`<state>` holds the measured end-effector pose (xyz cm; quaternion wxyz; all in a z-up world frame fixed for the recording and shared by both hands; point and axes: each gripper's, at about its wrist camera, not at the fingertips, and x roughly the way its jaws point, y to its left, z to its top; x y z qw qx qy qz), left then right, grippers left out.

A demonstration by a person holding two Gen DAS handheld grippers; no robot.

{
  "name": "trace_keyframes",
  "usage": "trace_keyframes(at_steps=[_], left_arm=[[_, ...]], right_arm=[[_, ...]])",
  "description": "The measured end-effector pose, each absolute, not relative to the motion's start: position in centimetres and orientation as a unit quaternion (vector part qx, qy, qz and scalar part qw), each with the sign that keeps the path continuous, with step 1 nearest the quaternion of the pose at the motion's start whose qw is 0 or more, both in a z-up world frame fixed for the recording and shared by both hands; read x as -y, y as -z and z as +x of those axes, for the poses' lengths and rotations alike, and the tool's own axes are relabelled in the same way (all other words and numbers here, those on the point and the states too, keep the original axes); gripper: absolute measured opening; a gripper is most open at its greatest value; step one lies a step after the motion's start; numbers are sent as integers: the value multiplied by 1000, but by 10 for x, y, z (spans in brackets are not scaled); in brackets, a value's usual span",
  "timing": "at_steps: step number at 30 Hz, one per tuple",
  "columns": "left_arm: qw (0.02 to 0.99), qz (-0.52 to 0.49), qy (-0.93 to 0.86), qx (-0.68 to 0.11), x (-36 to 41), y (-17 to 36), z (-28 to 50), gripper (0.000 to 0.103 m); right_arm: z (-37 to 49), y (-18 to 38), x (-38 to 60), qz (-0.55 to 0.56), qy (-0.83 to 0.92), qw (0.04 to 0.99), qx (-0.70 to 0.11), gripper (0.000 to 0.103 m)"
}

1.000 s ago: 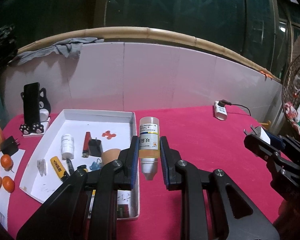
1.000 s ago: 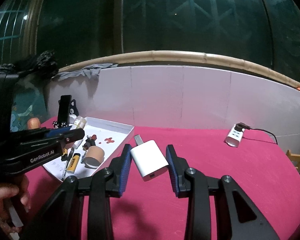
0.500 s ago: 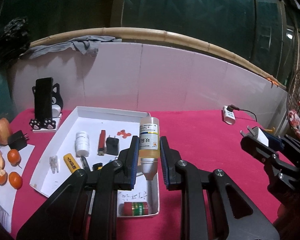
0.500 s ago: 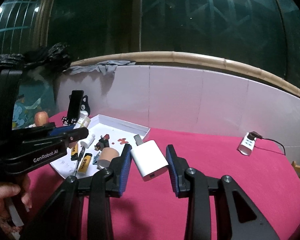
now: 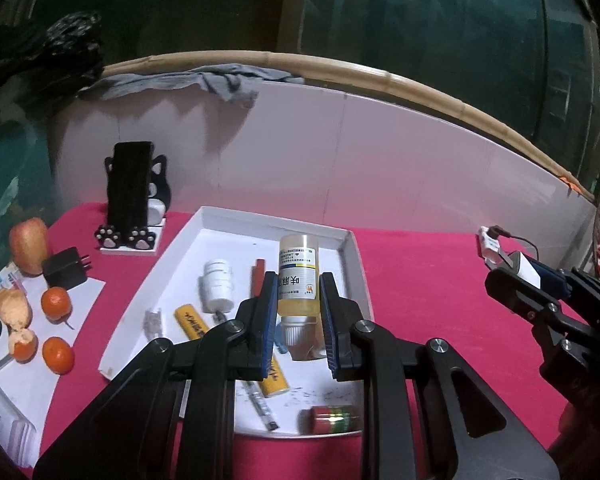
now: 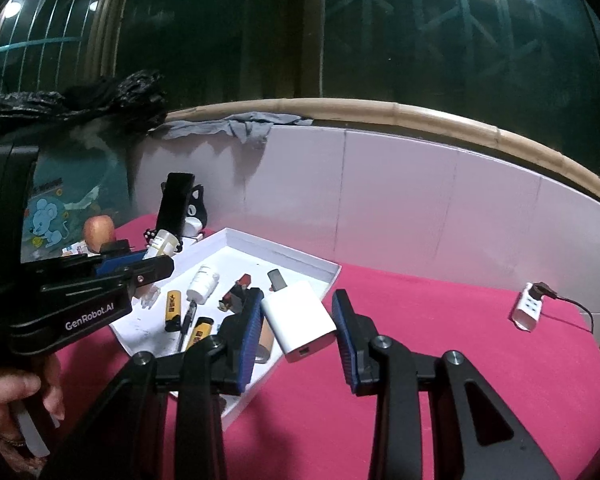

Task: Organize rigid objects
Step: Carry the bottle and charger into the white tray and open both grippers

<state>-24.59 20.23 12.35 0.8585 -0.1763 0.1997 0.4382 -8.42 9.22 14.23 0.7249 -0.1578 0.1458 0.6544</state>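
Note:
My left gripper (image 5: 298,322) is shut on a small bottle of yellow liquid (image 5: 298,280), cap down, held above the white tray (image 5: 352,260). The tray holds a white pill bottle (image 5: 217,286), yellow lighters (image 5: 190,322), a pen and a red-green cylinder (image 5: 332,420). In the right wrist view my right gripper (image 6: 296,330) is shut on a white charger block (image 6: 298,320), tilted, just past the tray's near right rim (image 6: 332,272). The left gripper (image 6: 140,268) shows at the left with the bottle (image 6: 162,242), held by a person's hand (image 6: 16,396).
A phone on a cat-shaped stand (image 5: 130,192), an apple (image 5: 28,244), tangerines (image 5: 56,302), a black plug (image 5: 64,272) and papers lie left of the tray. A white power strip with cable (image 6: 530,308) sits far right on the red cloth. A white wall panel (image 6: 420,200) backs the table.
Both grippers have shifted left across the table with their loads. The tray now lies under the left gripper and closer to the right one.

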Motion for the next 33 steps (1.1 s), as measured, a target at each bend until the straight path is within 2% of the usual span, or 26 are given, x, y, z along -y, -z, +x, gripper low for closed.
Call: trace_keyframes(at_steps=[15,25,30,32,33], left_arm=[[835,-178,-470,-224,-247,-112,-268,20],[814,-226,-446,-295,-310,-76,-251,20],[802,-232,-448,-321,-317,-57,-244,20],[798,-238,-450,-323,-319,-53,-244,24],[797,-240,-451,-324,-320,-52,-244,34]], right_arm=[[-108,-132,-140,-179,-673,695,-181,35],[-126,-85,-206,-215,-677,653,-262,35],[-136,-64,-216,-235,-675,646,-269,35],[-137,-61,-217,-238,-673,648,-266,35],[-137,-60,-216,-238,-673,648,-266,36]])
